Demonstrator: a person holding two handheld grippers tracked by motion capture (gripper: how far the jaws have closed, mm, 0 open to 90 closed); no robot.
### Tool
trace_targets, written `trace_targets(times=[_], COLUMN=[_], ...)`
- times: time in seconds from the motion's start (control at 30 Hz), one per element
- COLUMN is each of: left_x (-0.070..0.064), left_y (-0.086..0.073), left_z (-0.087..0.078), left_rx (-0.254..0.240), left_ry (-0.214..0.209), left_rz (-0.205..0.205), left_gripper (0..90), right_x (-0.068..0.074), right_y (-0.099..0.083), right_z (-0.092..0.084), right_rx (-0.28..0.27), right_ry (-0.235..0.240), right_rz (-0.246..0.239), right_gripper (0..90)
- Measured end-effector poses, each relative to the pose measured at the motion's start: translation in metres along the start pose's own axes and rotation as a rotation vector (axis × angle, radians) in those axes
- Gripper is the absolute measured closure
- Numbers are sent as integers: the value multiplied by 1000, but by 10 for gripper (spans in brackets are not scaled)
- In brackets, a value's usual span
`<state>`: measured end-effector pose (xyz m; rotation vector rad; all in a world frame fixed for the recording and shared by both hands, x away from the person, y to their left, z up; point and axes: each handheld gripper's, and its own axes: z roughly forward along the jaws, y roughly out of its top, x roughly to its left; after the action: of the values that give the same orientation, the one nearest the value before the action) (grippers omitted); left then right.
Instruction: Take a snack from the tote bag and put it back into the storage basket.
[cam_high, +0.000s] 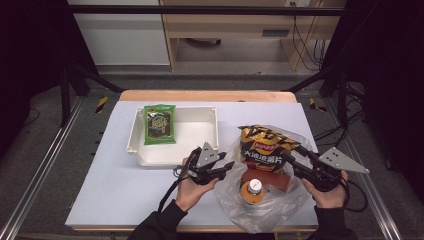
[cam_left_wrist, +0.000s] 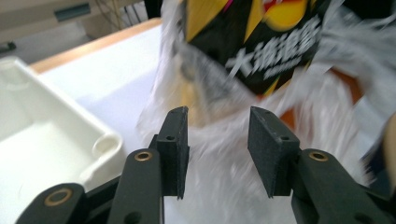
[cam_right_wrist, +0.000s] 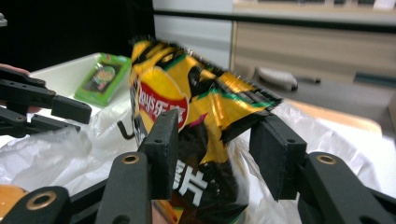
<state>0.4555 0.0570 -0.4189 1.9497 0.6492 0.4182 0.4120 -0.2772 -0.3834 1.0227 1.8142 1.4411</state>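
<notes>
Black right gripper (cam_right_wrist: 215, 154) fingers straddle the upright chip bag (cam_right_wrist: 196, 121).

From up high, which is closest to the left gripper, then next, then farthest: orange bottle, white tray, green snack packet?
From the left gripper:
1. Orange bottle, just right, inside the plastic bag.
2. White tray, just behind.
3. Green snack packet, at the tray's far left.

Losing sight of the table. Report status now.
Left gripper open at the plastic bag. Right gripper open around the Lay's chip bag. Orange-drink bottle underneath.
</notes>
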Motion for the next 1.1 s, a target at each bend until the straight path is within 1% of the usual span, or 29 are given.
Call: trace_targets(times=[0.07, 0.1, 0.13, 0.23, 0.33, 0.4, 0.47, 0.5, 0.53, 0.57, 0.63, 0.7, 0.73, 0.83, 0.97, 1.1], left_x=[4, 5, 7, 7, 6, 5, 4, 4, 3, 3, 2, 2, 2, 2, 2, 2], left_y=[-6, -8, -10, -14, -17, -18, -18, -18, -18, -17, -17, -17, -17, -18, -19, -22], left_z=[-1, -2, -2, -1, 1, 3, 3, 3, 3, 3, 2, 2, 2, 3, 5, 7], left_rx=[6, 9, 10, 18, 22, 24, 23, 22, 20, 20, 16, 17, 18, 23, 32, 44], left_ry=[6, 7, 7, 5, -3, -5, -7, -7, -8, -9, -9, -8, -8, -8, -6, -3], left_rz=[-4, -7, -9, -8, -1, 1, 2, 4, 5, 7, 8, 10, 10, 11, 15, 17], left_gripper=[587, 589, 589, 590, 590, 590, 590, 590, 590, 590, 590, 591, 592, 593, 594, 596], right_x=[2, 1, 2, 2, 0, -2, -4, -5, -6, -6, -5, -4, -3, -3, -3, -2], right_y=[-3, -5, -8, -15, -18, -19, -19, -19, -18, -18, -17, -14, -12, -4, 9, 21], right_z=[6, 9, 14, 27, 35, 37, 35, 33, 32, 31, 28, 26, 25, 17, 5, -1], right_rx=[19, 39, 59, 99, 91, 82, 71, 70, 67, 68, 73, 69, 63, 25, -30, -82], right_ry=[2, 9, 16, 6, -1, -1, 11, 16, 19, 15, 28, 35, 33, 38, 56, 81], right_rz=[14, 20, 29, 22, 31, 45, 48, 57, 51, 45, 40, 16, 4, -7, 10, 19], right_gripper=[556, 575, 574, 565, 564, 614, 716, 771, 825, 835, 863, 884, 887, 892, 897, 897])
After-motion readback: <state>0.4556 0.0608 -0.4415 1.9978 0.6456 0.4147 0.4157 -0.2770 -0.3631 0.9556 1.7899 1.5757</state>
